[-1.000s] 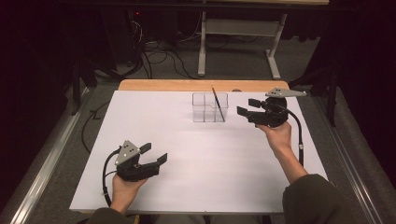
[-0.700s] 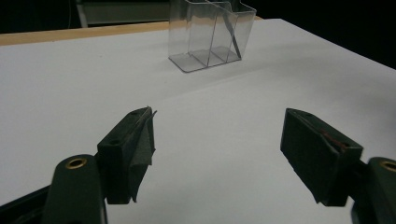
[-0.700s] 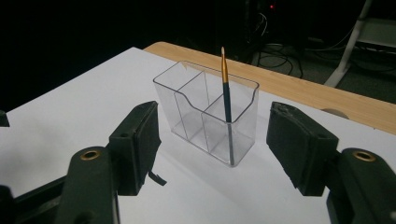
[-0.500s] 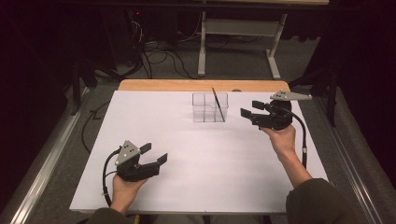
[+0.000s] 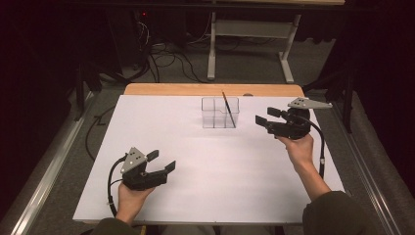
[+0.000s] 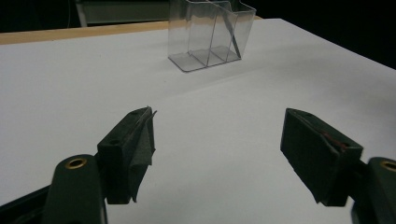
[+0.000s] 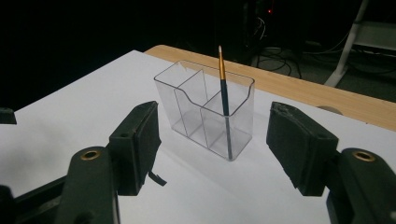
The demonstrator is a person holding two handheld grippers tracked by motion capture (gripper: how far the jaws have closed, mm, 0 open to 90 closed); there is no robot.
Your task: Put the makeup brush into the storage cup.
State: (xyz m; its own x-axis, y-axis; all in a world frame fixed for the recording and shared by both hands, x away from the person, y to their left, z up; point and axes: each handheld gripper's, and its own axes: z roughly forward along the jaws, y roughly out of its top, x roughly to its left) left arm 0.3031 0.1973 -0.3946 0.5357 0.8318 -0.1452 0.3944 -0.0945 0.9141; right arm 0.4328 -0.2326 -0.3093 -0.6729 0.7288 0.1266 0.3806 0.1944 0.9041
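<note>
White counter (image 5: 205, 196) carries the clear organizer (image 5: 220, 112) with the brush (image 5: 226, 105) in its end compartment, while the right gripper (image 5: 268, 120), open and empty, has backed slightly away from it, suggesting placement is done; left gripper (image 5: 161, 164) open, well apart

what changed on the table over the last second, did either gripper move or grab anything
The right gripper drew slightly back from the clear organizer, toward the table's right edge, jaws open and empty. The left gripper stayed put, open, over the white sheet. The brush stands in the organizer's end compartment as before; nothing was grabbed or released.
</note>
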